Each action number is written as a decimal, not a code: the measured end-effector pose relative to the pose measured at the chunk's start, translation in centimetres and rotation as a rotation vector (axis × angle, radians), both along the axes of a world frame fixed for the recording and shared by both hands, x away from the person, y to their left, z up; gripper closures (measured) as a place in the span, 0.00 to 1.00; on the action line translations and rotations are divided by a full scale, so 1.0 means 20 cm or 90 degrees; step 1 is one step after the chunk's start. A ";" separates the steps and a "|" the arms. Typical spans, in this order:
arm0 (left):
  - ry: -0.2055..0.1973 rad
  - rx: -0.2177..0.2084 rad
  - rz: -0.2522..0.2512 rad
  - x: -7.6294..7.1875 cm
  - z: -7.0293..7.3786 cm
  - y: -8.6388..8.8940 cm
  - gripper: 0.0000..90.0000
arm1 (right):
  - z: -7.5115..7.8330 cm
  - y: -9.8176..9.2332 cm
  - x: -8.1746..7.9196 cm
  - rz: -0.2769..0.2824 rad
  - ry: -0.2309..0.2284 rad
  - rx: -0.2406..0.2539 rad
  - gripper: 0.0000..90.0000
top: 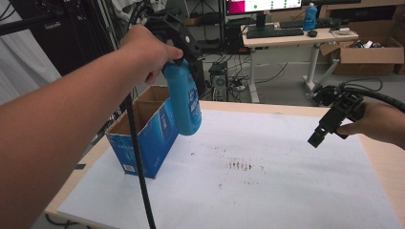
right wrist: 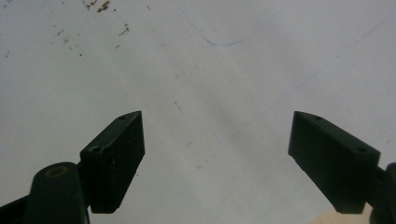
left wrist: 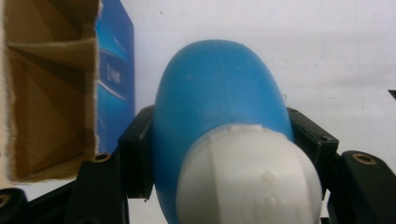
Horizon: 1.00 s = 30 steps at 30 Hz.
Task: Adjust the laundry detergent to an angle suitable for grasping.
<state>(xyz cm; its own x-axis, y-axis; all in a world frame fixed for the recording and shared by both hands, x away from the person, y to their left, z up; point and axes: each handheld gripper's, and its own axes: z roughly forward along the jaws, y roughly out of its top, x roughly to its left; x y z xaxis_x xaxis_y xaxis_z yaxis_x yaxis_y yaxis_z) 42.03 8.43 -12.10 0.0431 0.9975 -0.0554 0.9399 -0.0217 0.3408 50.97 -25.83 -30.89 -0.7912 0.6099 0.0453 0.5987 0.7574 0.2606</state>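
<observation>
A blue plastic bottle (top: 185, 102) with a white cap (left wrist: 250, 179) hangs bottom-down in the air, just right of an open blue cardboard box (top: 145, 131). My left gripper (top: 179, 57) is shut on the bottle's upper part, and in the left gripper view both black jaws press the blue body (left wrist: 217, 93) on either side. My right gripper (top: 319, 136) hovers over the white sheet at the right, its jaws wide apart with nothing between them (right wrist: 217, 158).
A white sheet (top: 248, 181) with dark specks near its middle covers the wooden table (top: 382, 157). The box holds cardboard dividers (left wrist: 51, 51). Behind the table stand a desk with a monitor and keyboard (top: 274, 32) and a cardboard carton (top: 367, 52).
</observation>
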 end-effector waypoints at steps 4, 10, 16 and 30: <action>-0.014 -0.010 0.001 0.00 0.08 0.07 0.42 | 0.00 0.00 0.01 -0.002 0.001 -0.003 0.21; -0.036 -0.002 -0.005 -0.01 0.16 0.17 0.42 | 0.02 0.00 0.01 -0.008 0.001 -0.008 0.21; -0.051 -0.002 -0.019 -0.02 0.19 0.27 0.42 | 0.02 0.00 0.02 -0.012 0.004 -0.014 0.21; -0.065 0.024 -0.032 -0.02 0.26 0.53 0.42 | 0.01 0.01 0.05 -0.025 0.010 -0.021 0.21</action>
<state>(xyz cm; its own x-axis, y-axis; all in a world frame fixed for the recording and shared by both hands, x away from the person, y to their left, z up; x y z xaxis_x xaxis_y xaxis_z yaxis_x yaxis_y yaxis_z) 41.60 19.11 -6.94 0.0972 0.9952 -0.0099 0.8979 -0.0834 0.4323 52.00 -25.56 -30.62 -0.7659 0.6420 0.0363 0.6321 0.7413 0.2258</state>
